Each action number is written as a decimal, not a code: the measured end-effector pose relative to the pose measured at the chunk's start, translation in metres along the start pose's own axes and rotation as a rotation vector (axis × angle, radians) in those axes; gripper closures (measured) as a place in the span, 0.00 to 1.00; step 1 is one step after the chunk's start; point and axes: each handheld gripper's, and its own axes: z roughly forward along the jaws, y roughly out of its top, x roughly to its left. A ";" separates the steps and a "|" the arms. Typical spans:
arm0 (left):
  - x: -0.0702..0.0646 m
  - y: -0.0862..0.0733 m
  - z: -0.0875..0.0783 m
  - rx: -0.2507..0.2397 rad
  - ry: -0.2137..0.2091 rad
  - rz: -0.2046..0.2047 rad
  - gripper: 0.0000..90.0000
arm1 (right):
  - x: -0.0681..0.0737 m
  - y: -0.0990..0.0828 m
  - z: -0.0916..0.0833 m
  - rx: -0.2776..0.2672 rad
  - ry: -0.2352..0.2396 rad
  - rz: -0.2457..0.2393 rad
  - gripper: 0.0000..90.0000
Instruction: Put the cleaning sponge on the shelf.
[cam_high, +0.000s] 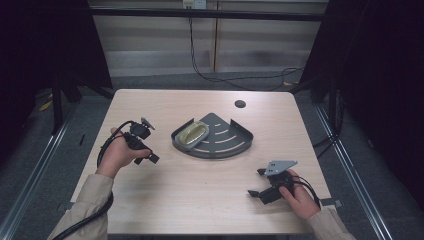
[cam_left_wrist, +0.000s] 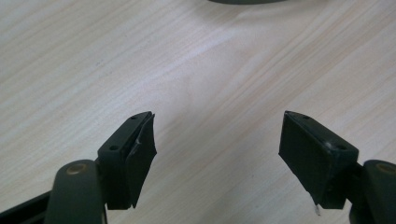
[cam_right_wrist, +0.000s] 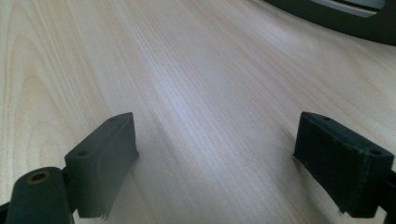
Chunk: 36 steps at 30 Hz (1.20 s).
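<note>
A: Two tongs over one pale wooden desk (cam_high: 200, 190). The left tongs (cam_high: 150, 150) sit in the person's left hand (cam_high: 120, 152) above the desk's left side, jaws pointed toward the middle. In the left gripper view the jaws stand wide apart with bare wood grain between them, so they have hold of nothing.

B: And the right tongs?

A: The right tongs (cam_high: 256, 182) are at the near right of the desk, in the right hand (cam_high: 300, 197), with the grey three-cornered plate (cam_high: 280, 166) on top. The right gripper view shows the two black jaws spread wide, low over the wood, with nothing between them.

B: Where is the thing they point at?

A: A dark grey corner rack (cam_high: 225, 142), fan-shaped with curved slots, lies flat near the centre of the desk, between the two tongs and a little farther from the person. A yellowish oval dish (cam_high: 192, 133) sits in its left part, inside the raised rim. Both tongs are well apart from the rack. Its dark edge peeks in at the top of the left gripper view (cam_left_wrist: 247, 1) and at the top right of the right gripper view (cam_right_wrist: 345, 16).

B: Anything else on the desk?

A: A round cable hole (cam_high: 240, 104) near the far edge.
</note>
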 end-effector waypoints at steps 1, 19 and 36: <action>0.000 -0.002 0.001 -0.006 -0.002 0.000 0.29 | 0.000 0.000 0.000 0.000 0.000 0.000 0.14; 0.003 -0.049 0.026 -0.102 0.000 0.032 0.29 | 0.000 0.000 0.000 0.000 0.000 0.000 0.14; 0.001 -0.078 0.044 -0.273 0.043 0.146 0.18 | 0.000 0.000 0.000 0.000 0.000 0.001 0.14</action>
